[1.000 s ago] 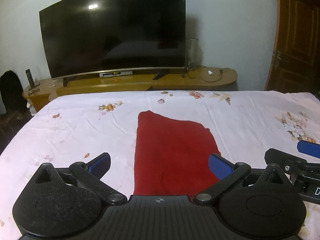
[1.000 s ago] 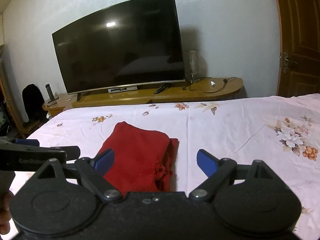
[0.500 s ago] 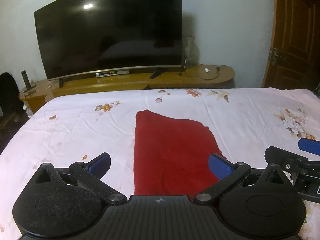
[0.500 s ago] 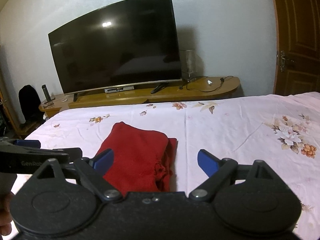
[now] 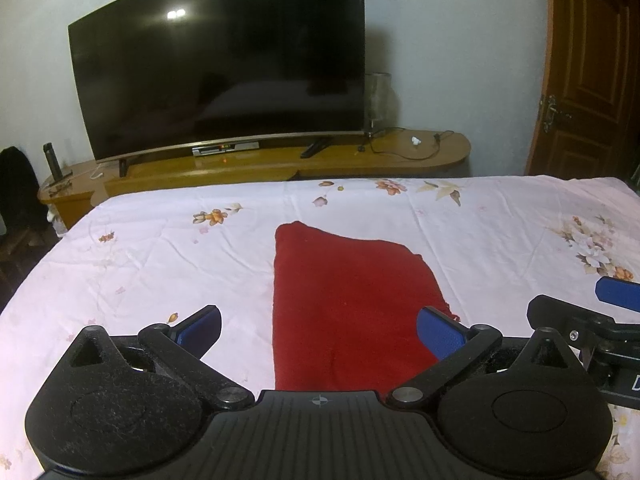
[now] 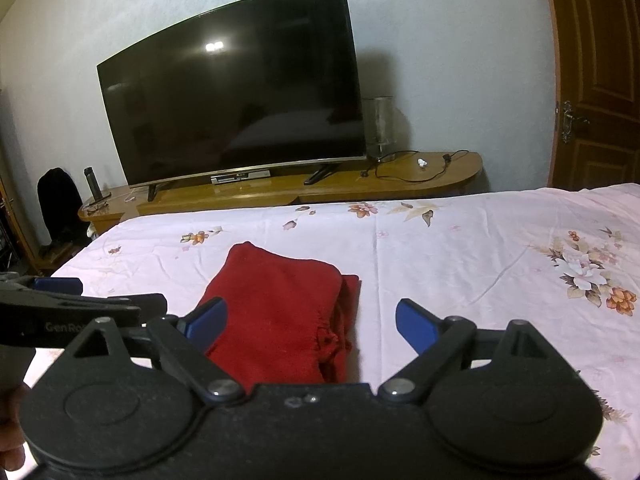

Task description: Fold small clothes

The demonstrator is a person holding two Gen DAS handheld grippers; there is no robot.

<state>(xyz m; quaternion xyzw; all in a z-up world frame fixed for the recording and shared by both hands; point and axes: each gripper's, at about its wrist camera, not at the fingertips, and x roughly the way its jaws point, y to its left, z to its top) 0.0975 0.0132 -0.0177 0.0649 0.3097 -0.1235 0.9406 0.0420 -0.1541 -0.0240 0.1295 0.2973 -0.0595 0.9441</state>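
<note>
A folded red garment point(image 5: 348, 300) lies flat on the pink floral bed sheet point(image 5: 160, 248). My left gripper point(image 5: 320, 330) is open and empty, held above the garment's near end. In the right wrist view the garment point(image 6: 276, 304) lies left of centre, with stacked layers showing at its right edge. My right gripper point(image 6: 312, 320) is open and empty, over the garment's near right side. Each gripper shows at the edge of the other's view: the right gripper point(image 5: 600, 312) and the left gripper point(image 6: 60, 304).
A large dark TV point(image 5: 224, 80) stands on a low wooden cabinet point(image 5: 280, 160) beyond the bed's far edge. A glass jar point(image 5: 378, 96) and cables sit on the cabinet. A wooden door point(image 5: 588, 72) is at the right. A dark object point(image 5: 16, 184) stands at the left.
Both views have risen and tilted slightly; the garment sits a little lower in the frames. The garment itself has not moved, and both grippers stay open.
</note>
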